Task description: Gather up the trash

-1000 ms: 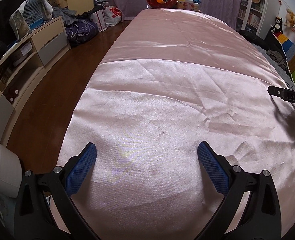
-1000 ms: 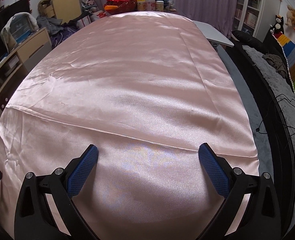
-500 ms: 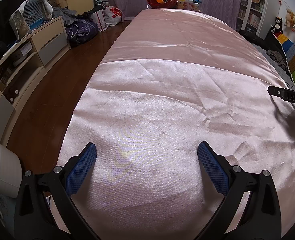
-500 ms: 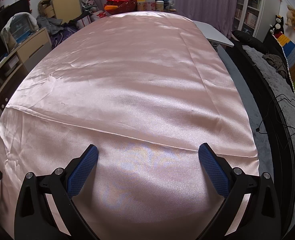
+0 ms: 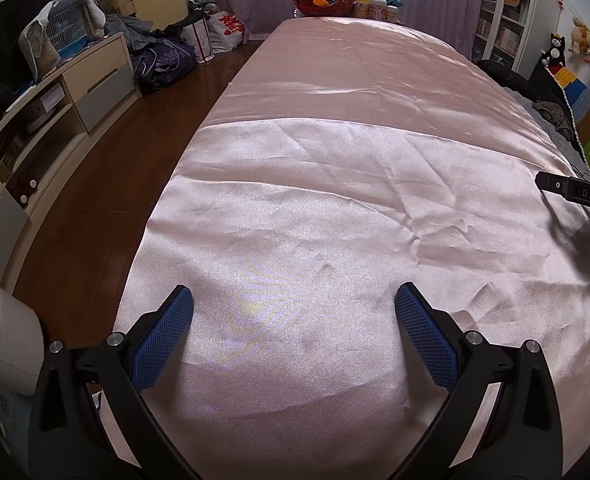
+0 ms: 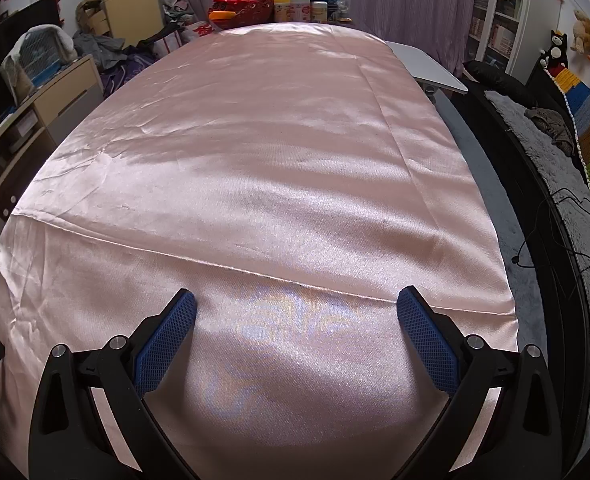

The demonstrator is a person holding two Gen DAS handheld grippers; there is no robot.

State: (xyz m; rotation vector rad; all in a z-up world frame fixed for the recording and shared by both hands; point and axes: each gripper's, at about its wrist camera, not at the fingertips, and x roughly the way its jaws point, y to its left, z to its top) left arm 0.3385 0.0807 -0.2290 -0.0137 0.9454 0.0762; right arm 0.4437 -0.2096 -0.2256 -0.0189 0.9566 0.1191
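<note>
Over the pink satin tablecloth (image 5: 335,200), left gripper (image 5: 294,312) and right gripper (image 6: 296,314) hover side by side, fingers spread wide, holding nothing, apparently searching. No trash visible anywhere on the cloth.

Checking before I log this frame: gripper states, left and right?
Left gripper: open, holding nothing, over the pink cloth.
Right gripper: open, holding nothing, over the same cloth.

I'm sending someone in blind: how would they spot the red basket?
Follow the long pink satin tablecloth to its far end by the purple curtain. The red basket sits there, left of the pale lidded bottles. It is the only red, openwork thing in that cluster.
</note>
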